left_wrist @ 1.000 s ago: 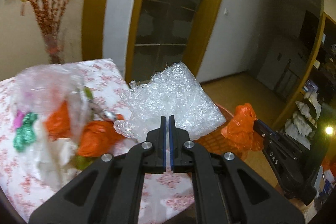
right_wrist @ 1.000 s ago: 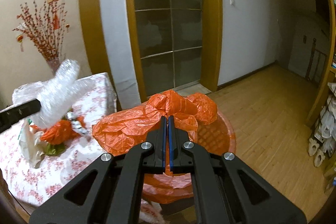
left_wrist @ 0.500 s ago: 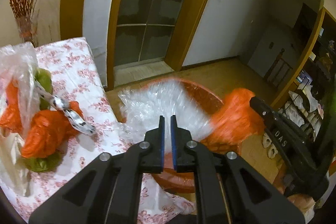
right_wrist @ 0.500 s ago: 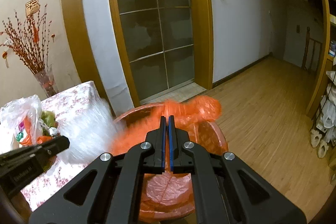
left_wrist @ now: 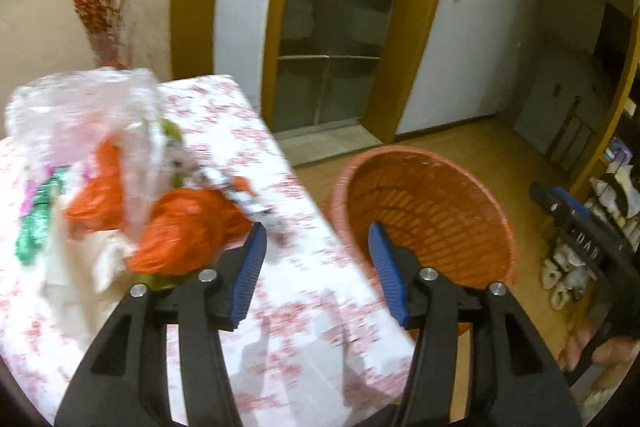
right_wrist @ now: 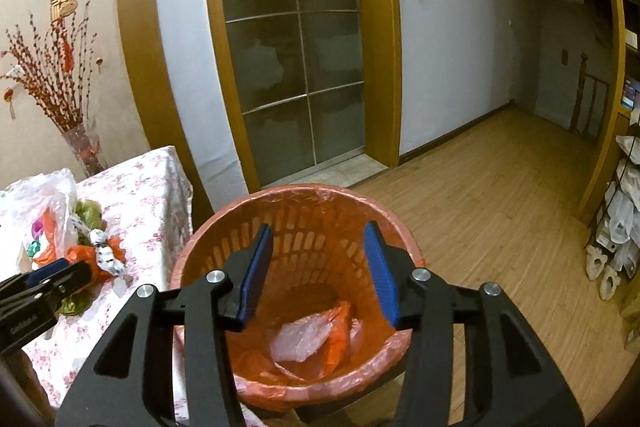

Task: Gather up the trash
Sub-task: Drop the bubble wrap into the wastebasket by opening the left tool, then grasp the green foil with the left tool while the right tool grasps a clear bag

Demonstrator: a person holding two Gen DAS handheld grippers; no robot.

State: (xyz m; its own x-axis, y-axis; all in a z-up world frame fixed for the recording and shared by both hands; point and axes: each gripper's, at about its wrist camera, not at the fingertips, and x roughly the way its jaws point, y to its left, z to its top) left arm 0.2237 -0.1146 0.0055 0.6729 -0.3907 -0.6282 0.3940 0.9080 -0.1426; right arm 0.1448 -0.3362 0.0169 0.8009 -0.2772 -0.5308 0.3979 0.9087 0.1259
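Opening over the bin [right_wrist: 296,227], right gripper [right_wrist: 318,267] holds nothing. Left gripper [left_wrist: 316,267], also opening and empty, has the orange bag [left_wrist: 188,231] just ahead-left: light, limp, slippery; pinch a bunched fold.

We hold our right gripper [right_wrist: 318,267] over the orange bin [right_wrist: 298,195], its jaws opening with nothing between them. Down in the bin, lined with an orange bag, lie a clear plastic piece [right_wrist: 298,341] and a crumpled orange bag [right_wrist: 340,331], touching each other. To the left, our left gripper [right_wrist: 40,285] reaches in over the flowered table [right_wrist: 140,183], where a pile of trash [right_wrist: 80,235] sits near the edge, beside a vase of red branches [right_wrist: 80,143] against the wall.
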